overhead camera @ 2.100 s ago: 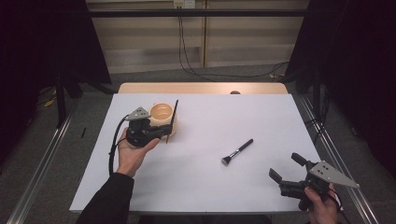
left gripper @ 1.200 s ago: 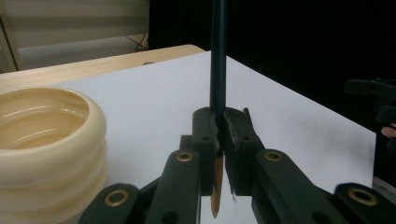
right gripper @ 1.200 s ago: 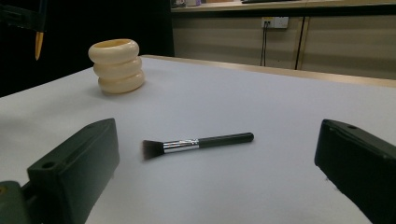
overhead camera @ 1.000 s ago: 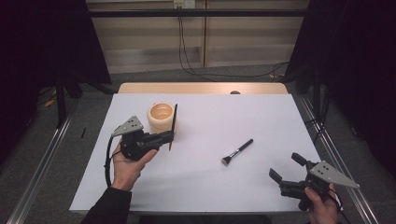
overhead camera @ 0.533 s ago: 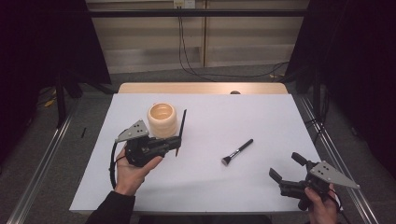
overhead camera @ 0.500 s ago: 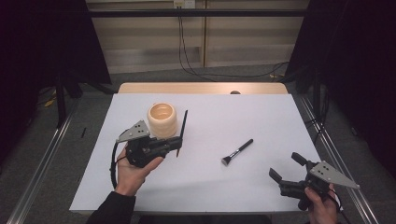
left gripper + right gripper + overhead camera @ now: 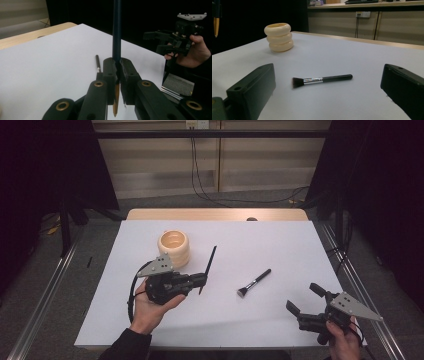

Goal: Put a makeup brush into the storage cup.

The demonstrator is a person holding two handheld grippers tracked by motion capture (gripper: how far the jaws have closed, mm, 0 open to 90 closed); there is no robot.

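My left gripper point(image 7: 202, 280) is shut on a thin dark pencil point(image 7: 210, 262) with a yellowish pointed end, held a little above the white table, right of and nearer than the cream ribbed cup point(image 7: 174, 246). In the left gripper view the jaws point(image 7: 117, 67) pinch the pencil point(image 7: 116, 30), which stands upright between them. A black makeup brush point(image 7: 255, 282) lies flat mid-table. My right gripper point(image 7: 302, 297) is open near the front right corner, pointed at the brush. In the right gripper view the brush point(image 7: 322, 80) lies ahead of the wide jaws point(image 7: 328, 75), and the cup point(image 7: 278, 37) stands far left.
The white sheet point(image 7: 280, 245) covers the table, with a wooden strip point(image 7: 215, 214) along the far edge. Metal rails point(image 7: 350, 270) run down both sides. Dark curtains and cables lie beyond.
My left gripper has carried the pencil away from the cup, to the right and toward the table's front. The right gripper and the brush have stayed put.
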